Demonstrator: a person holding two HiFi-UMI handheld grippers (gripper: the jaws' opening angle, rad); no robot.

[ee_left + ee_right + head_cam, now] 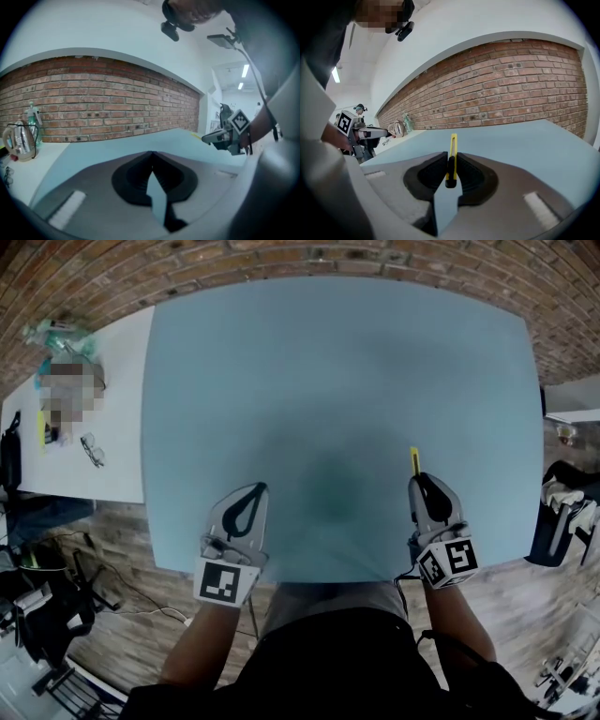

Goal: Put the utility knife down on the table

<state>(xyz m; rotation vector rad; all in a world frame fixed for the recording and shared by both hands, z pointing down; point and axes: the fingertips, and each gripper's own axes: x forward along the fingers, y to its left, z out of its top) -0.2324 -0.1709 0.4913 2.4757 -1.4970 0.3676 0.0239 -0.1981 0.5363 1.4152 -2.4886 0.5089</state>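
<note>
A slim yellow and black utility knife [452, 159] is clamped between the pads of my right gripper [451, 154], its yellow end sticking out forward over the light blue table [328, 399]. From the head view the knife [414, 461] pokes past the right gripper [419, 480] near the table's front right. My left gripper [260, 487] hovers over the front left part of the table with its tips [151, 153] meeting and nothing between them. In the left gripper view the right gripper [213, 137] shows at the right.
A white side table [89, 427] at the left carries bottles, glasses [92, 450] and small items. A brick wall [93, 103] runs behind the tables. Chairs and cables stand on the wooden floor at both sides.
</note>
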